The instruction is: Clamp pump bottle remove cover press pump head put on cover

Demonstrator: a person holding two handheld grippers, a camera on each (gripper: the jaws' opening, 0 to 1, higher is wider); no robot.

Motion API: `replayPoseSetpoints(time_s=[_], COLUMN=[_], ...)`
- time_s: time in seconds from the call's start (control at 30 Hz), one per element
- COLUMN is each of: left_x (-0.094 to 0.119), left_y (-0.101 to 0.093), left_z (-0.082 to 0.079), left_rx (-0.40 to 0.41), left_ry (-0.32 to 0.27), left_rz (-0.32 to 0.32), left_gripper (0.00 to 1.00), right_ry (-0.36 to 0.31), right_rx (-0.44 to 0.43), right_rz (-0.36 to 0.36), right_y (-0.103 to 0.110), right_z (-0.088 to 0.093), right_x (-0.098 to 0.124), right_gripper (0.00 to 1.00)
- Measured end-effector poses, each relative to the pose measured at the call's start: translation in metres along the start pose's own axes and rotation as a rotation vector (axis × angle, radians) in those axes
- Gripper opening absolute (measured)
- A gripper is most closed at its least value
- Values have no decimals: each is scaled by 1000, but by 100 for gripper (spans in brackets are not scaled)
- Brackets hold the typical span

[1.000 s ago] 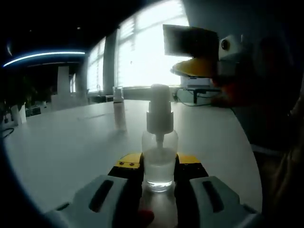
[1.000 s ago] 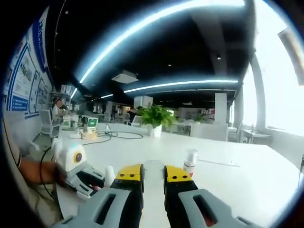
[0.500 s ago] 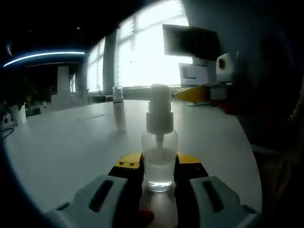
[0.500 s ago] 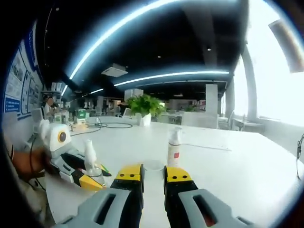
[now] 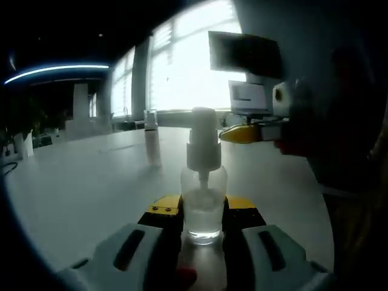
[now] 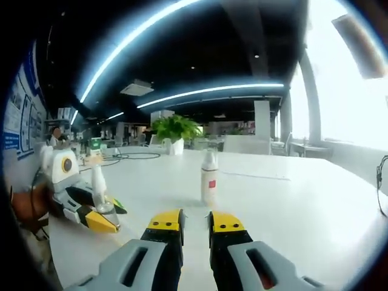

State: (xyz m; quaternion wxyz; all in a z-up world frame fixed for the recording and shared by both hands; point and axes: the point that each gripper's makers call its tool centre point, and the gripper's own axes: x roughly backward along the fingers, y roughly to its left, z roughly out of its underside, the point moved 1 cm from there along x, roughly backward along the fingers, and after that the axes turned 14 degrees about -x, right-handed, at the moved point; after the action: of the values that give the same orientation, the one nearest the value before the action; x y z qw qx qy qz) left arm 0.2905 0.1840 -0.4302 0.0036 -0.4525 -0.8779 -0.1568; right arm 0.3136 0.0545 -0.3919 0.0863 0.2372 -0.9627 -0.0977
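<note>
Your pump bottle [image 5: 204, 200] stands upright on the white table [image 5: 79, 194], and the fingers of your left gripper [image 5: 203, 219] are clamped on its clear lower body, one yellow-tipped finger on each side. The white pump head [image 5: 203, 136] is on top of it and nothing touches it. In the right gripper view you see the same bottle [image 6: 100, 197] at the left, small, held in the left gripper [image 6: 91, 212] near the edge of the table [image 6: 291, 206]. Your right gripper [image 6: 195, 221] is low over the table with its fingers close together, only a narrow gap between them, and nothing is inside. In the left gripper view it [image 5: 242, 134] comes in from the right, at about the height of the pump head and a little apart from it. A second small bottle [image 6: 209, 177] with a red label stands upright farther on the table, well apart from both grippers; in the left gripper view it [image 5: 151, 142] is behind and to the left of the pump bottle. The table is wide, white and smooth. The room is a big office with a dark ceiling, long light strips [image 6: 206, 91], bright windows [image 5: 188, 66], a green plant [image 6: 173, 128] and a dark monitor [image 5: 245, 53].
</note>
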Motion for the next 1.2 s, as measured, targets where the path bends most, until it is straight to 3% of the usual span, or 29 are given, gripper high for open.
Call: replayPoseSetpoints(time_s=[0.8, 1.2], left_x=[0, 0], left_y=[-1, -2], left_z=[0, 0], left_rx=[-11, -9], left_ry=[2, 3], left_rz=[-4, -3], left_gripper=[16, 16], right_ry=[93, 105], right_rx=[6, -10], right_rz=[20, 31], right_y=[-15, -17], right_z=[24, 31], right_x=[-22, -24], right_gripper=[12, 12])
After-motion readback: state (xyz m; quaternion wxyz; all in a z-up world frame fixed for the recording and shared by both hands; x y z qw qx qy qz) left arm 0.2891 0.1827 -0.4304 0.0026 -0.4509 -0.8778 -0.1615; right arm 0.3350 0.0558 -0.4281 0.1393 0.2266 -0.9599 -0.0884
